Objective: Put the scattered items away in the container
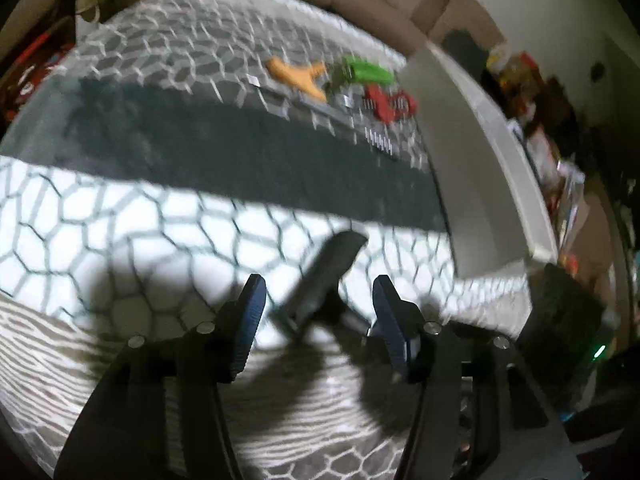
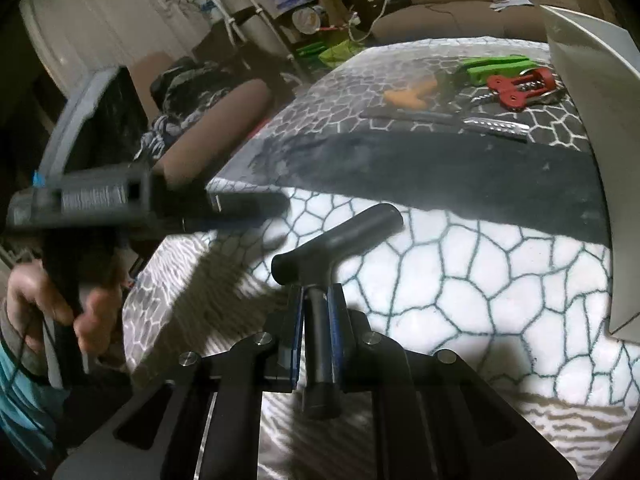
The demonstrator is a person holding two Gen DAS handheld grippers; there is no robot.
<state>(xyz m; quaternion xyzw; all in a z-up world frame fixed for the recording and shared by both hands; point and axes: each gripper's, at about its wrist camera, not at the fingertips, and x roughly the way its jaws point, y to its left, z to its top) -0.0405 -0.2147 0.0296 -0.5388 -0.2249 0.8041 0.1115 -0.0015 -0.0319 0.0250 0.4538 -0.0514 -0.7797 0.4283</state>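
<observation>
Nearest the right wrist camera, the right gripper (image 2: 316, 312) has its blue pads (image 2: 295, 332) pressed against the stem of a black T-shaped tool (image 2: 332, 240), whose crossbar juts out beyond the fingertips above the patterned blanket (image 2: 460, 280). The stem's lower end runs back between the fingers.

In the left wrist view the left gripper (image 1: 318, 300) stands about half open, its fingers (image 1: 250, 320) apart on either side of the same black tool (image 1: 324, 276) without touching it. Blur makes the tool's outline there soft, and the dark shadow below it hides where its stem ends.

From the right wrist camera the left gripper (image 2: 240, 204) appears at the left, smeared by motion, with the person's hand (image 2: 44, 300) around its handle; its fingertips cannot be made out.

Farther off on the blanket, past a dark band, lie an orange tool (image 1: 298, 76), a green tool (image 1: 366, 72) and a red tool (image 1: 388, 104), close together near the white container (image 1: 472, 128). Thin metal pieces (image 2: 494, 126) beside them are too blurred to identify. Only the container's outer wall shows; its inside is hidden and its edges are cut off by the frame.
</observation>
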